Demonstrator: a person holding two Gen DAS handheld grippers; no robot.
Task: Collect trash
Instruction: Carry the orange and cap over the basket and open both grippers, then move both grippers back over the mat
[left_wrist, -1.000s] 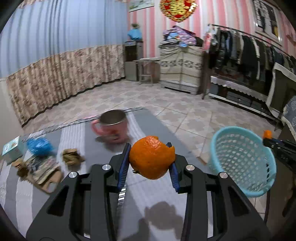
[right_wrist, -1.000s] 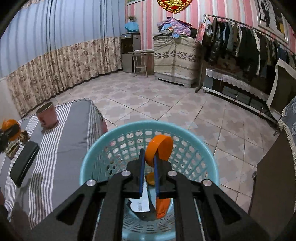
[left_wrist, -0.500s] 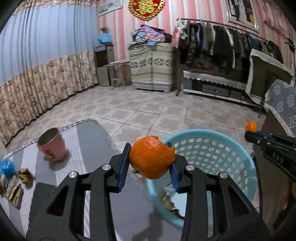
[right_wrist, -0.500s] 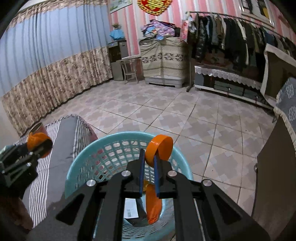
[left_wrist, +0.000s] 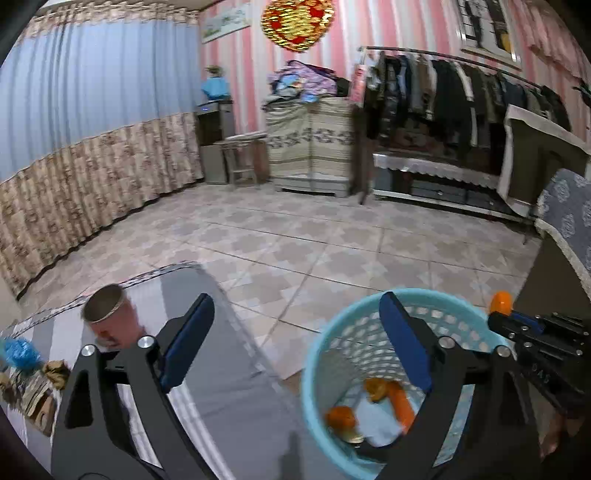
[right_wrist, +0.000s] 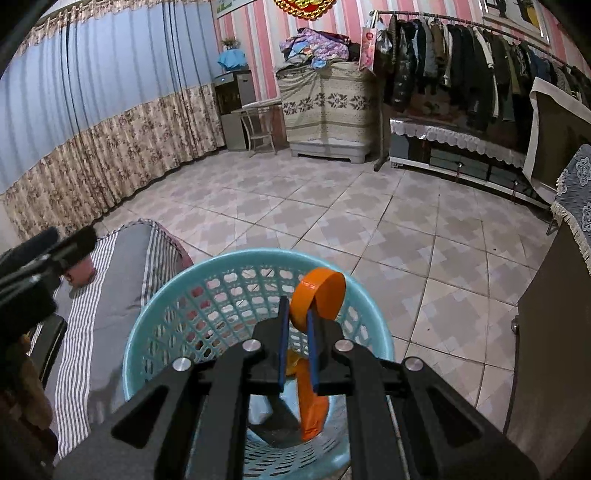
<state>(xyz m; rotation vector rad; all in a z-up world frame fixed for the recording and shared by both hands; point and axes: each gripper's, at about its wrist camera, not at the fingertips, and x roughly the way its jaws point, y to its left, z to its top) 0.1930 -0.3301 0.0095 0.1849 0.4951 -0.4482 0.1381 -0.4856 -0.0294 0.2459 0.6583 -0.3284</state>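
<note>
My left gripper (left_wrist: 295, 299) hangs over the near rim of the light blue basket (left_wrist: 314, 362), its jaws opening wide with nothing between them. The orange peel (left_wrist: 341, 417) shows as a blur inside the basket, beside an orange wrapper (left_wrist: 400, 402) and white paper (left_wrist: 376, 421). My right gripper (right_wrist: 296, 310) is shut on an orange round cap (right_wrist: 319, 295) above the basket (right_wrist: 155, 314), and it appears at the right (left_wrist: 496, 314) in the left wrist view. The left gripper (right_wrist: 74, 240) enters the right wrist view from the left.
A grey striped table (left_wrist: 221, 369) stands left of the basket, with a pink cup (left_wrist: 110, 317), a blue crumpled scrap (left_wrist: 18, 350) and brown scraps (left_wrist: 55, 371). A dark cabinet (right_wrist: 546, 350) is at the right; tiled floor lies beyond.
My left gripper swung right from the table to the basket, opened, and the orange peel it held dropped into the basket. The right gripper kept its hold on the orange cap.
</note>
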